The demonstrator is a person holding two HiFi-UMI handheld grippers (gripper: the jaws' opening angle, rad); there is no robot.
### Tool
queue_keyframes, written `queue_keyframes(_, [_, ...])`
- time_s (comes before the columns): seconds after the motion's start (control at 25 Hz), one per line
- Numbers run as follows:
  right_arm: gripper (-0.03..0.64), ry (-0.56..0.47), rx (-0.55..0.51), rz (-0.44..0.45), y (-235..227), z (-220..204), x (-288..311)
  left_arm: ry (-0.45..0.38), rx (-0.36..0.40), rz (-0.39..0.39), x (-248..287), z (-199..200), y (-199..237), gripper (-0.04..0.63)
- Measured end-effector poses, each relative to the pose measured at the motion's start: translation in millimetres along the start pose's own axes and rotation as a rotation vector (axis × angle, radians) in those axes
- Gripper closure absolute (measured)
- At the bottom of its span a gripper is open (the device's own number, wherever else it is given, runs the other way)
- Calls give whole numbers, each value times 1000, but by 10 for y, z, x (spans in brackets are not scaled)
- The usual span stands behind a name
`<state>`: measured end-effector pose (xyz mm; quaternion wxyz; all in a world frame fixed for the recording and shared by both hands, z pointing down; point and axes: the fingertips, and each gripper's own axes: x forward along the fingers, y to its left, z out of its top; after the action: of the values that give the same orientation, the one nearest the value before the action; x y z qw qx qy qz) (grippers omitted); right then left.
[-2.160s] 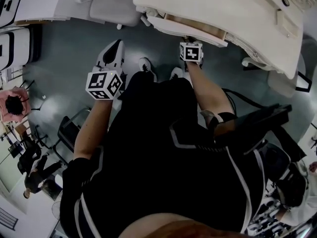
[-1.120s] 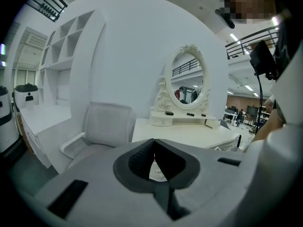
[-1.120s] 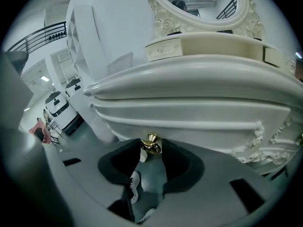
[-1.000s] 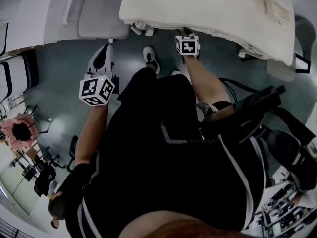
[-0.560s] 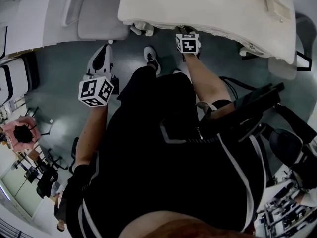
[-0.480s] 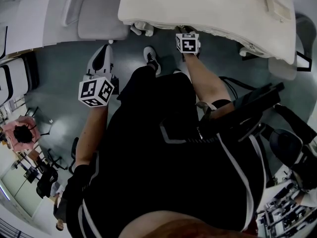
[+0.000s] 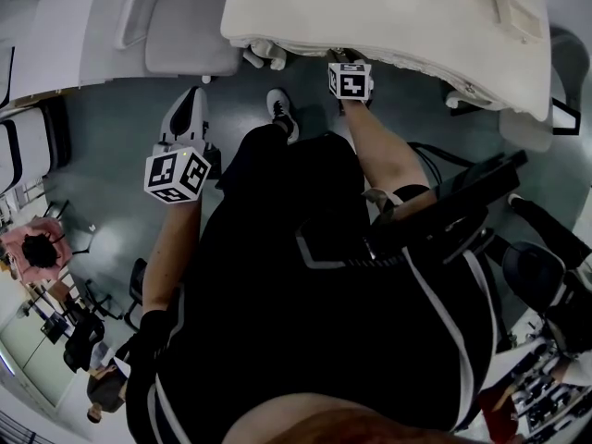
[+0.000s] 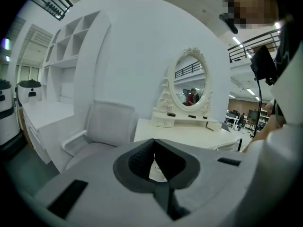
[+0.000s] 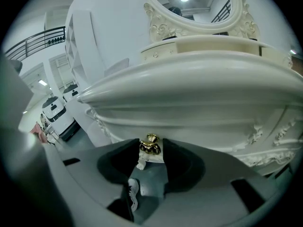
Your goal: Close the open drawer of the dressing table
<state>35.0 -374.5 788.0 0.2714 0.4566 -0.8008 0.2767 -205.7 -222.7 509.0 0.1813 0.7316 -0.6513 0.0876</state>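
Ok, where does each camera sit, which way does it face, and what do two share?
Head view: on the person's head, facing steeply down at the dressing table; torso, left claw, right claw show.
Left gripper view: on the left claw, facing chair and mirror; shut jaws show.
Right gripper view: on the right claw, facing the table's front; jaws, just opening, flank the gold knob.
Shared: head and right gripper views both show a shoe.

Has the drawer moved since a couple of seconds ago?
Yes. The drawer has slid in under the dressing table's top; earlier it jutted out past that top's front edge.
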Motion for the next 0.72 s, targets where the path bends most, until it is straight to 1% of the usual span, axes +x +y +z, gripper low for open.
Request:
queue_keyframes(0.08, [451, 22, -11, 5, 3, 14, -15, -7, -7, 5, -19, 18, -5, 591])
queue_keyframes(0.16, [421, 28, -17, 11, 3, 34, -76, -15, -5, 4, -43, 42, -52, 591])
queue_keyframes(0.28, [414, 37, -29, 27, 21, 35, -223, -35, -8, 1, -100, 118, -150, 591])
queue_keyframes(0.48, [416, 40, 57, 56, 12, 18, -616, -49, -7, -21, -200, 222, -358, 591])
queue_keyframes(0.6, [428, 18, 60, 72, 8, 87, -909, -32, 0, -36, -237, 258, -456, 591])
queue_keyframes(0.72, [443, -25, 55, 100, 28, 263, -1222, -26, 32, -60, -263, 372, -533, 591])
